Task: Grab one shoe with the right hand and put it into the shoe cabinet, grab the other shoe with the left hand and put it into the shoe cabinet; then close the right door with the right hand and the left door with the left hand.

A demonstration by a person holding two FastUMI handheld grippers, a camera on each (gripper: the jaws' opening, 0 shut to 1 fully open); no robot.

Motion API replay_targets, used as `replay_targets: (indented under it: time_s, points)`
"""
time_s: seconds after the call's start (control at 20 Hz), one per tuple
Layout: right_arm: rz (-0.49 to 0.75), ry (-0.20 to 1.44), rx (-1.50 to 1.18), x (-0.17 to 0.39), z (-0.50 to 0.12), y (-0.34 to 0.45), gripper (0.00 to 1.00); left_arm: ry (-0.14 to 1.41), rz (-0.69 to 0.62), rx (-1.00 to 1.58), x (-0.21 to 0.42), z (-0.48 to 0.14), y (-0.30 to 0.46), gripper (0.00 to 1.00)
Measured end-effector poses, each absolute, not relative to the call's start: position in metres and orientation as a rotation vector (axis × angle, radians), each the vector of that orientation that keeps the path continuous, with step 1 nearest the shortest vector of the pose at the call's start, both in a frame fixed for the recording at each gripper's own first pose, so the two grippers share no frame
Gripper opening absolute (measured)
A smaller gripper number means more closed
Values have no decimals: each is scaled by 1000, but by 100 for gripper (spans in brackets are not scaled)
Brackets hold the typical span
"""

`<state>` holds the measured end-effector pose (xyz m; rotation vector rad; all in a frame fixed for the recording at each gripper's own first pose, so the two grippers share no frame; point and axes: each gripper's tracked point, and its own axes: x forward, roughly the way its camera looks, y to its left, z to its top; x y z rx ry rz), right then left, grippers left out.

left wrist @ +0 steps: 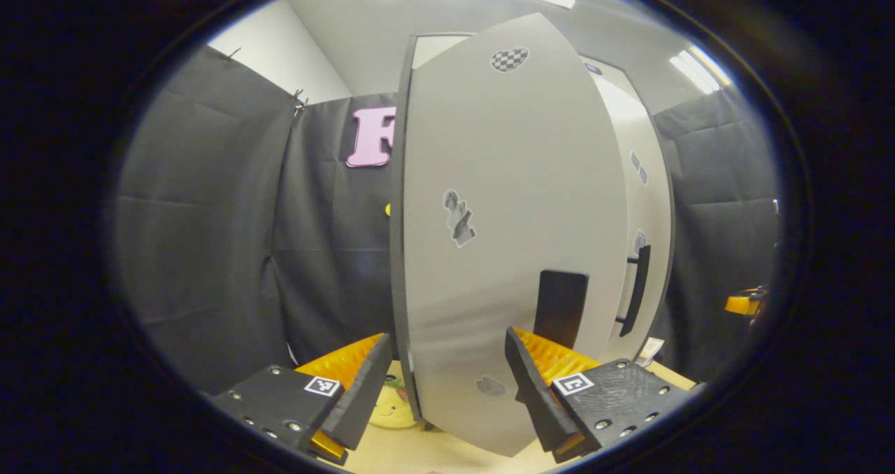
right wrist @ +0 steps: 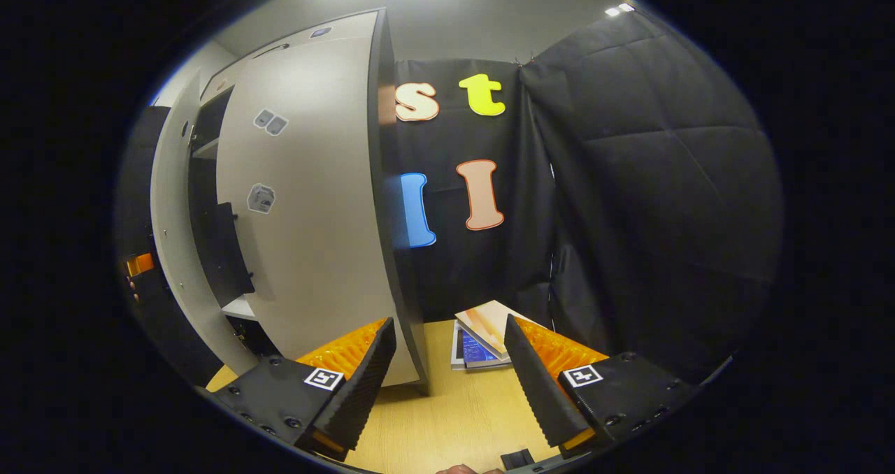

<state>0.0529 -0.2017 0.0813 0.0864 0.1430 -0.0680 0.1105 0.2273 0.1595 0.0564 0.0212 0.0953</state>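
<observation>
The left tongs [left wrist: 447, 383] gape wide, the cabinet's left door [left wrist: 510, 236] standing ajar between the fingers. The right tongs [right wrist: 451, 376] gape wide astride the shut right door's [right wrist: 314, 215] outer edge, over the worktop [right wrist: 447, 418]; papers [right wrist: 482, 334] lie beside the cabinet.

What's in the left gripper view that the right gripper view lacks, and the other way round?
Left gripper view: a checkered sticker and a yellow smiley item under the door. Right gripper view: papers on the table and a cabinet shelf. Shared: grey cabinet doors, the table, open empty tongs.
</observation>
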Motion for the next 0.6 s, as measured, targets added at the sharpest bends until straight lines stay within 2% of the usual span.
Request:
replay_targets:
  time_s: [0.15, 0.3, 0.5, 0.6]
  points:
    - [-94, 155, 106, 51, 74, -225, 98, 37, 136, 57, 136, 151, 211, 94]
    - [-125, 171, 106, 47, 69, -244, 98, 20, 201, 44, 135, 151, 212, 94]
    - [-134, 178, 128, 41, 66, -242, 98, 22, 161, -23, 124, 145, 204, 94]
    - [-130, 178, 128, 38, 68, -228, 98, -27, 163, -56, 108, 156, 207, 94]
